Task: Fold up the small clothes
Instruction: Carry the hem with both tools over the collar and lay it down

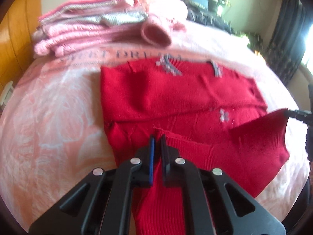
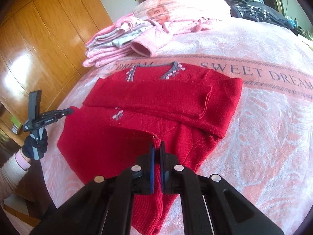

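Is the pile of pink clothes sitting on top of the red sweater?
No, the pile of pink clothes lies on the blanket beyond the red sweater, with a strip of blanket between them.

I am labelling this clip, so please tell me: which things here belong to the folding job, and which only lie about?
Job: red sweater, left gripper, right gripper, pink folded pile.
Lying about: dark clothes, pillow, wooden wardrobe.
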`<state>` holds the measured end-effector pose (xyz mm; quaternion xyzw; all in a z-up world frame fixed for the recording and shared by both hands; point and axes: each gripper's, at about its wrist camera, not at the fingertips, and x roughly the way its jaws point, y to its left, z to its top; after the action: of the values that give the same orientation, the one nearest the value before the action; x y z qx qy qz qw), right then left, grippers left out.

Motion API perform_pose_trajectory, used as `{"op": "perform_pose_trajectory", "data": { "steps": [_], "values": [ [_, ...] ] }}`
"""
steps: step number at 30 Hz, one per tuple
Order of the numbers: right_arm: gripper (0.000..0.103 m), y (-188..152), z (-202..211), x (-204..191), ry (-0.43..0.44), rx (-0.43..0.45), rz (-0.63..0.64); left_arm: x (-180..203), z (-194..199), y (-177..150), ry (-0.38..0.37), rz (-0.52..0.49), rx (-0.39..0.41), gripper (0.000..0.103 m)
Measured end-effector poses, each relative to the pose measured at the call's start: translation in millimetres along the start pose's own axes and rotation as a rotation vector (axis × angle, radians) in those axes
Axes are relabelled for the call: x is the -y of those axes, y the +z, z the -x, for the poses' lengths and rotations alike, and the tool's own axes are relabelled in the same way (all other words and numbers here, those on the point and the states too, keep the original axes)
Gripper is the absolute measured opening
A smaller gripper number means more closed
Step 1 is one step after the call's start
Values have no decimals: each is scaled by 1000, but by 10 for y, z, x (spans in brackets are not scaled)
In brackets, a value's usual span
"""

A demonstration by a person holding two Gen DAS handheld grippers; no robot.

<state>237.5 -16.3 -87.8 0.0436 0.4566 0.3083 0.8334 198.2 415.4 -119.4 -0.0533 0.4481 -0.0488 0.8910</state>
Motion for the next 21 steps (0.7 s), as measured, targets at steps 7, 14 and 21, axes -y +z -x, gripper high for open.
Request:
{"op": "perform_pose_trajectory", "data": {
  "steps": [7, 14, 21],
  "values": [
    [4, 293, 135, 34, -20, 62, -24, 44, 241, 386, 6, 39, 136, 4],
    [4, 960, 123, 298, -68, 100, -69, -66, -11, 1087, 15, 126, 190, 4],
    [4, 1678, -304, 676, -161, 71, -133, -79, -548, 1696, 83, 108, 168, 4]
  ]
}}
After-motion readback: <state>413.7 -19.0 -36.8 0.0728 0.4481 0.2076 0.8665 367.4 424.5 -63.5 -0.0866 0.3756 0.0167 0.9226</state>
